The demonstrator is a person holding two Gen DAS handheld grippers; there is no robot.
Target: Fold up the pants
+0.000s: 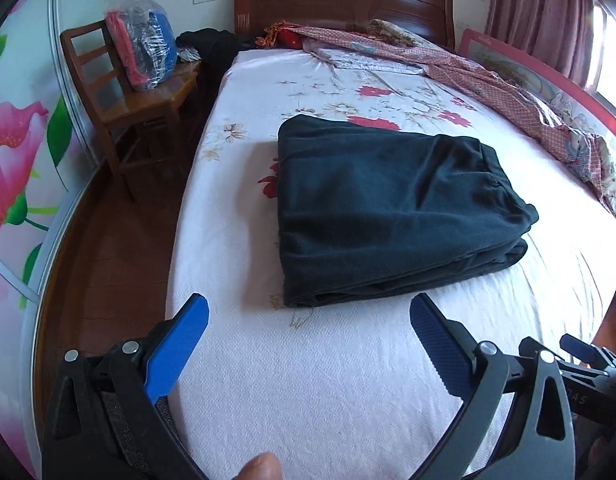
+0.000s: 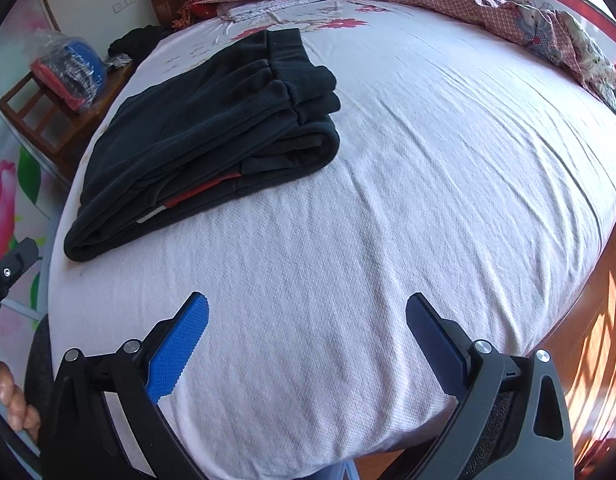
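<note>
The dark pants (image 1: 388,208) lie folded into a thick rectangle on the white bed sheet (image 1: 308,380). In the right wrist view the pants (image 2: 212,128) show stacked layers, the waistband at the far end, and a red and white strip in the near edge. My left gripper (image 1: 308,312) is open and empty, held above the sheet just in front of the pants. My right gripper (image 2: 306,312) is open and empty, above the sheet, with the pants ahead to its left. Part of the right gripper (image 1: 588,356) shows at the right edge of the left wrist view.
A wooden chair (image 1: 120,92) with a plastic bag of clothes (image 1: 146,44) stands left of the bed. A crumpled pink quilt (image 1: 488,76) lies along the far and right side. The wooden headboard (image 1: 340,0) is at the back. The bed's left edge drops to a wood floor (image 1: 108,248).
</note>
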